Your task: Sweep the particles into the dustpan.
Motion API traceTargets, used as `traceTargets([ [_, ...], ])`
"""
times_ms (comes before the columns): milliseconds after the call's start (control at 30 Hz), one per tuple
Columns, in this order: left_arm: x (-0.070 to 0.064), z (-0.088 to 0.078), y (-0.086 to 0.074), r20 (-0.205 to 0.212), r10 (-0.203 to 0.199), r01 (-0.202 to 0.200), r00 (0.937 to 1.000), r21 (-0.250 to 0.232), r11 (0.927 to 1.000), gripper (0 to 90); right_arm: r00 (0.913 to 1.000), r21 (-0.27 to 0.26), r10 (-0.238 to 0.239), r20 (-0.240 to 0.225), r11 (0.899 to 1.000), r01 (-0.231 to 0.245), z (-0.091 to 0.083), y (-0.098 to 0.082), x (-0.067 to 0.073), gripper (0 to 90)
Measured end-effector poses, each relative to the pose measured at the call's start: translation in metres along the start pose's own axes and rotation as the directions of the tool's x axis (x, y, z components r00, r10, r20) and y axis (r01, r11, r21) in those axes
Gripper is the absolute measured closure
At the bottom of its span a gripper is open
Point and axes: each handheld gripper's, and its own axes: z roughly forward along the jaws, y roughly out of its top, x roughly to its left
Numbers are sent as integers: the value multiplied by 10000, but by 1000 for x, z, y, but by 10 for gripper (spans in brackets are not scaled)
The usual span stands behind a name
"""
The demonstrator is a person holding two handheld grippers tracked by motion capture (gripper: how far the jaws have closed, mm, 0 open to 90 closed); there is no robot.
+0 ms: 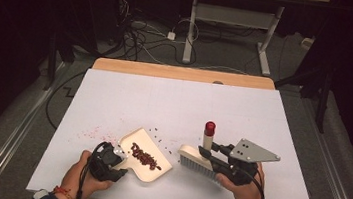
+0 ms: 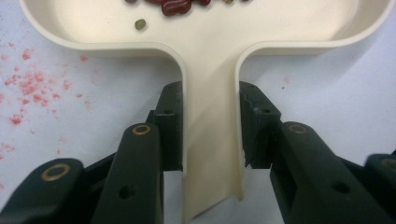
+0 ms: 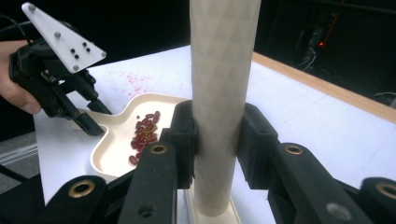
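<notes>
Nearby, stray beans (image 1: 159, 139) between dustpan (image 1: 152, 171) and brush (image 1: 199, 163).

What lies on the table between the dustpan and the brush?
In the high view, a few loose dark beans dot the white table between the dustpan and the brush.
</notes>
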Motion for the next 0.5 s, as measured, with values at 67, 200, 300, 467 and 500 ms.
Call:
traceTargets([
  [67,0,0,0,11,-6,6,10000,-3,10000,640,9999,95,-141,-43,9999,141,7,0,3,708],
  [200,1,1,1,39,-6,6,10000,-1,10000,640,9994,21,-322,121,9995,322,25,4,7,709],
  [300,1,1,1,67,-16,17,10000,-20,10000,640,9993,-51,-289,219,9996,290,32,6,8,708],
  [467,1,1,2,94,-14,15,10000,-29,10000,640,9993,-164,-343,162,9993,346,48,14,8,708],
  [500,2,1,2,102,-18,19,9999,-29,10000,640,9993,-186,-349,95,9992,351,50,16,7,708],
])
